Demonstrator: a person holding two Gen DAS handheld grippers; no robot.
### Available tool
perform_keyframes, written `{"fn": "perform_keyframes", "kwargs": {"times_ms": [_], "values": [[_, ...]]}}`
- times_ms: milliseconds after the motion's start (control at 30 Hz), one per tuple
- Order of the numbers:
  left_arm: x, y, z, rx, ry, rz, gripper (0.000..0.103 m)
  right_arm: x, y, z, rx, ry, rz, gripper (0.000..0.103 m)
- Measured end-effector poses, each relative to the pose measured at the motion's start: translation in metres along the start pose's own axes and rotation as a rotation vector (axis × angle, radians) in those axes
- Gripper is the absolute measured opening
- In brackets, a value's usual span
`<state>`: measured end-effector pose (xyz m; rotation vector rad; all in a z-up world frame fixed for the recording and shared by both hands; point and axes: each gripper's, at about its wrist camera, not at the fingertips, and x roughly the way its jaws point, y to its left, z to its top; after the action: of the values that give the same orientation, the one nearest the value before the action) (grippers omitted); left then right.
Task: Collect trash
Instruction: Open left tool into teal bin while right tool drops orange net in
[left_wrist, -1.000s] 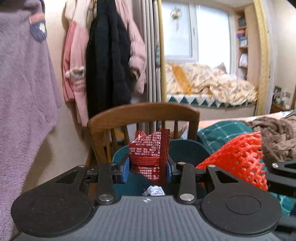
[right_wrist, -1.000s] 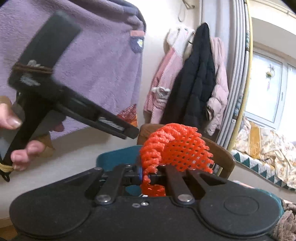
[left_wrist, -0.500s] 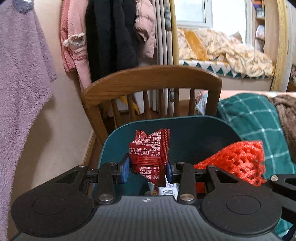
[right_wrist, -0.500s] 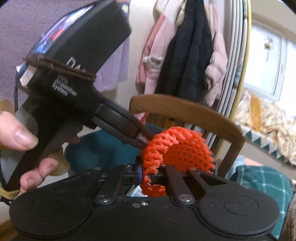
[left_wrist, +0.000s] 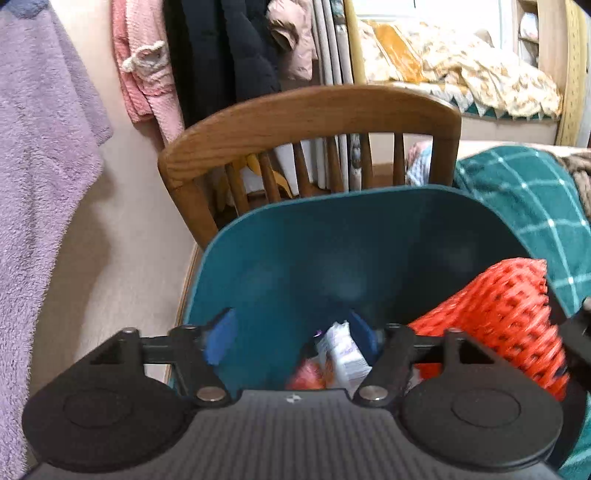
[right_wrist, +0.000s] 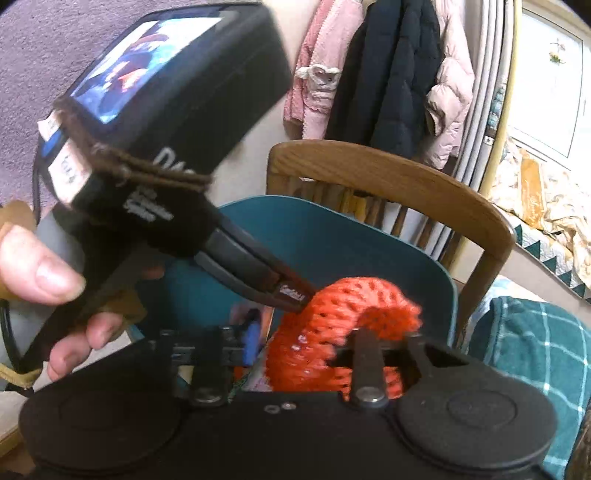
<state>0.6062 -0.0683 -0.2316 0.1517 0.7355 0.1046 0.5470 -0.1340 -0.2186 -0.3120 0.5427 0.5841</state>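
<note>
Bin (left_wrist: 369, 240): smooth plastic, teal, satin sheen. Net (right_wrist: 332, 332): orange foam mesh, open weave, matt. Chair (left_wrist: 314, 110): varnished wood, visible grain. Left hand-held gripper (left_wrist: 295, 332): matt black plastic, ribbed body, blue pads (left_wrist: 221, 336), bare metal screws. Towel (left_wrist: 37, 147): purple fleece, fuzzy. Wrappers (left_wrist: 340, 354) in bin: glossy film, blurred.

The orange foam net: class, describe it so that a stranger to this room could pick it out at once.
Find the wooden chair by the wall; in front of it stands a teal bin. At the bin's right side, over its rim, is the orange foam net, between the open right tongs. Its bright orange open mesh sets it apart from the flat printed wrappers in the bin.
</note>
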Motion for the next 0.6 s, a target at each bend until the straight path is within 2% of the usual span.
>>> {"fn": "perform_keyframes", "kwargs": {"times_ms": [33, 67, 167, 267, 300, 400, 600], "values": [[-0.002, 0.001, 0.001, -0.006, -0.007, -0.005, 0.071, -0.001, -0.001, 0.000, -0.006, -0.001, -0.003, 0.054], [-0.005, 0.002, 0.002, -0.011, -0.012, -0.008, 0.073, -0.002, -0.001, 0.000, -0.008, -0.006, -0.008, 0.059], [-0.012, 0.004, 0.002, -0.019, -0.032, -0.008, 0.079, -0.008, -0.001, 0.000, -0.005, -0.015, -0.001, 0.071], [-0.018, 0.004, 0.002, -0.022, -0.047, -0.009, 0.079, -0.014, -0.003, 0.001, 0.005, -0.020, -0.007, 0.086], [-0.020, 0.004, 0.001, -0.025, -0.050, -0.014, 0.079, -0.015, -0.004, 0.002, 0.006, -0.021, -0.008, 0.087], [-0.025, 0.005, 0.000, -0.033, -0.061, -0.012, 0.079, -0.020, -0.007, 0.003, 0.020, -0.008, 0.012, 0.097], [-0.038, 0.009, 0.000, -0.049, -0.085, -0.025, 0.079, -0.029, -0.014, 0.009, 0.015, 0.028, 0.034, 0.103]]}}
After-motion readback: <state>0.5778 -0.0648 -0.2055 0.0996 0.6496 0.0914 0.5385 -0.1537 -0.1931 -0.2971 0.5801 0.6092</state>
